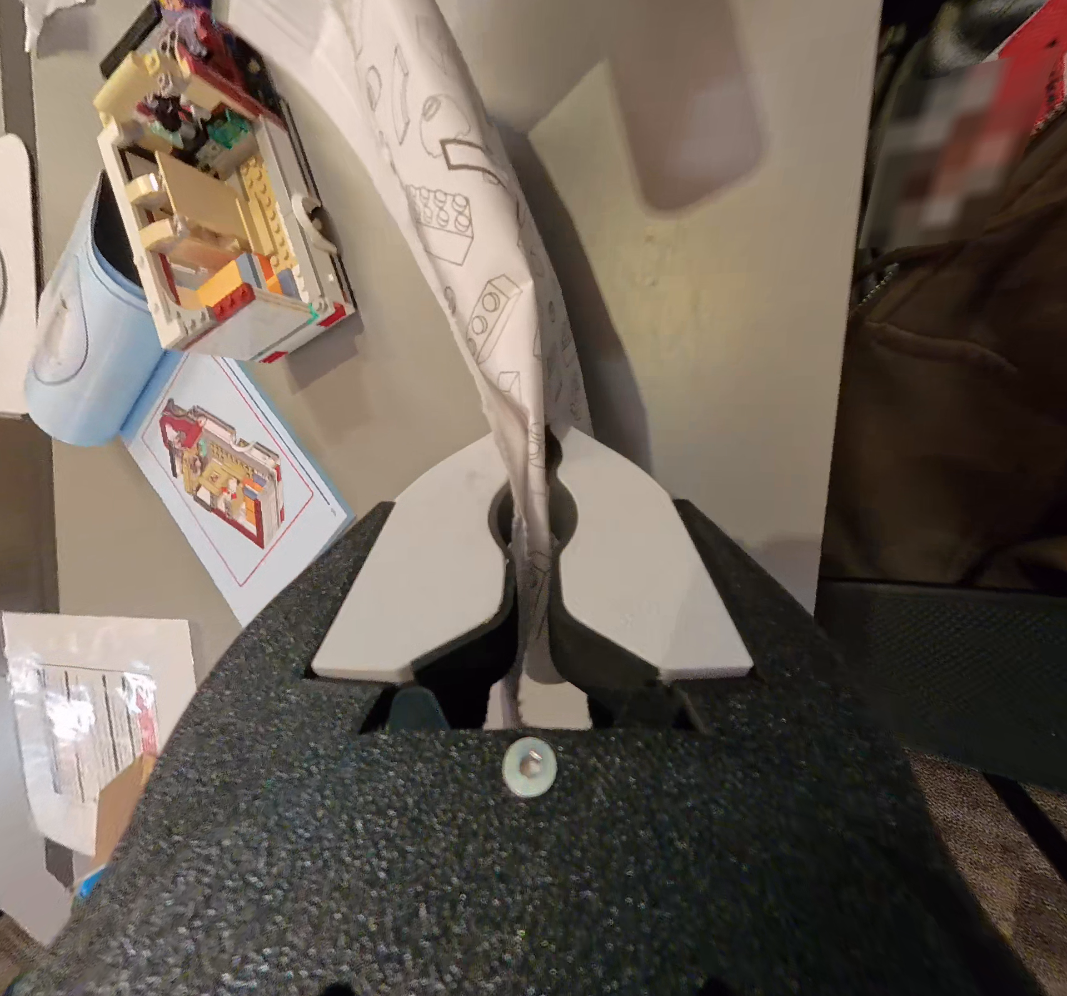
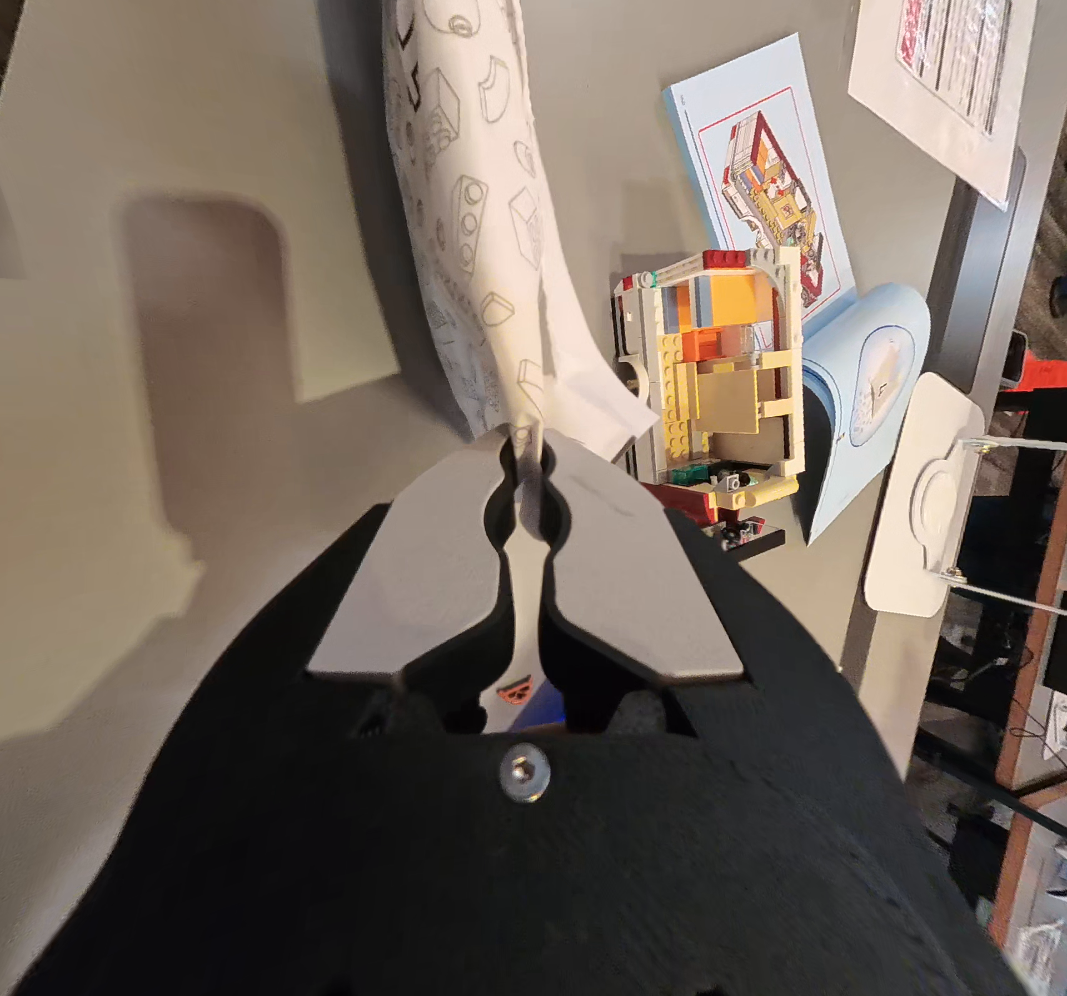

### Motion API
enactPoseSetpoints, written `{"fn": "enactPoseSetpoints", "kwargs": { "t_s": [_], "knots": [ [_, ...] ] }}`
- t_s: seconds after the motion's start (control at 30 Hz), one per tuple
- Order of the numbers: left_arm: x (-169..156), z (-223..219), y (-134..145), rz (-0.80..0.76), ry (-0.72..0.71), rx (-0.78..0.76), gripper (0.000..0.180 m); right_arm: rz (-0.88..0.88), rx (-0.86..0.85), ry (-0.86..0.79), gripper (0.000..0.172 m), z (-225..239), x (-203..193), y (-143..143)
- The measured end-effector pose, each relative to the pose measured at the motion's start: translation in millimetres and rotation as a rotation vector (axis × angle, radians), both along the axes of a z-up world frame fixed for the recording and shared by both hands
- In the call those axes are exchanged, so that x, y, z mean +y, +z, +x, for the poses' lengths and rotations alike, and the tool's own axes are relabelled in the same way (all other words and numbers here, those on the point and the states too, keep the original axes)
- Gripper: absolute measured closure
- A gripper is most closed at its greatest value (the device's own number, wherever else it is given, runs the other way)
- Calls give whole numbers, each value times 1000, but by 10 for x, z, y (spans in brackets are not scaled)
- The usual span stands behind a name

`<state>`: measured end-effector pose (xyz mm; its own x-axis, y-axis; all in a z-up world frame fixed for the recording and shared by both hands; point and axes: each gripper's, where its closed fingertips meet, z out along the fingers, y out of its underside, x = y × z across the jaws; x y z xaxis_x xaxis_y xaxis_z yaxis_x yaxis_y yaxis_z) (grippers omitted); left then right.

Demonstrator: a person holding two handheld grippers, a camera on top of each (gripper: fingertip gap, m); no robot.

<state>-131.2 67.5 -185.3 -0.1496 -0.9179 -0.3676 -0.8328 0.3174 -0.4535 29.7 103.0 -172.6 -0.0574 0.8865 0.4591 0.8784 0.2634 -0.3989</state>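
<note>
A white paper bag (image 1: 450, 171) printed with grey outlines of toy bricks hangs in the air between my two grippers. My left gripper (image 1: 537, 448) is shut on one end of it, the paper pinched between the grey fingertips. My right gripper (image 2: 526, 457) is shut on the other end of the same bag (image 2: 462, 160), with a corner flap sticking out to the right. The other gripper shows in neither view. A toy-brick building model (image 1: 213, 200) stands on the grey table (image 1: 722, 304) to the left; in the right wrist view the model (image 2: 716, 385) is just right of the bag.
An open light-blue instruction booklet (image 1: 231, 466) lies by the model, one page curled up (image 1: 81, 327); it also shows in the right wrist view (image 2: 756, 171). A printed sheet in clear film (image 1: 92, 731) lies at lower left. A brown bag (image 1: 952, 391) sits past the table's right edge. The gap from one gripper's tips to the other's is roughly 15 cm.
</note>
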Motion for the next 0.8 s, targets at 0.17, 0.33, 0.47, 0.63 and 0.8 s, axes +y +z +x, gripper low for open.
{"fn": "enactPoseSetpoints", "kwargs": {
  "t_s": [0.17, 0.33, 0.47, 0.63, 0.8],
  "knots": [
    [83, -147, -122, 15, 51, 35, 172, -33, 15, -16, 170, 54, -21, -21],
    [27, -130, -134, 18, 15, 12, 180, -71, 99, -12, 142, 52, -92, 19],
    [-5, -139, -147, 36, -27, 23, 180, -61, 83, -25, 110, 84, -40, -13],
    [-23, -200, -138, 18, -27, 14, 180, -82, 97, 10, 162, 22, -57, -85],
    [-34, -247, -109, -87, 33, -80, 180, -208, 181, -2, 171, -19, -143, -136]
  ]
}}
